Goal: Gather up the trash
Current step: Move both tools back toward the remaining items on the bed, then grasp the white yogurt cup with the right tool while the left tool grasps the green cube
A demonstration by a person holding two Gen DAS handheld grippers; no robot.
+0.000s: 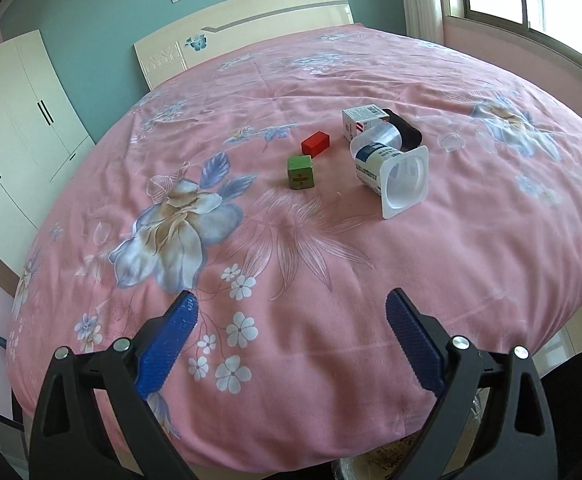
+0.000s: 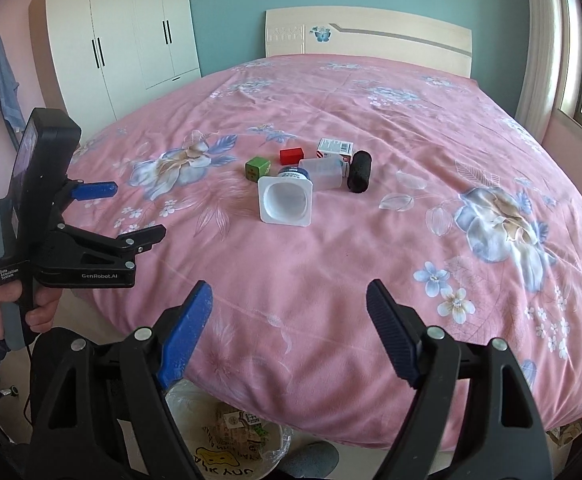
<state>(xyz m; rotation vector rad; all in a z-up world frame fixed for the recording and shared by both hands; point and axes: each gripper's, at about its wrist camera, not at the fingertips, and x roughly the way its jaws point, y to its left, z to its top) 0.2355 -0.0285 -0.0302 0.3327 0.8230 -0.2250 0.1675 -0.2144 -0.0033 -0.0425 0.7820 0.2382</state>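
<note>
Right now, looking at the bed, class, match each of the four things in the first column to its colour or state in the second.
Things:
1. block
2. cube
3. yogurt cup
4. roll

Descriptions:
A. black, beside the white carton
B. red
C. white, lying on its side, open end toward the camera
D. green

Pairs: 1-B, 2-D, 3-C, 4-A

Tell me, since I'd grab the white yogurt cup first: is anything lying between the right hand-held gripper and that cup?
Nothing visible. Bare pink bedspread runs from the open right hand-held gripper to the tipped yogurt cup. The blocks, box and black roll lie behind it.
</note>
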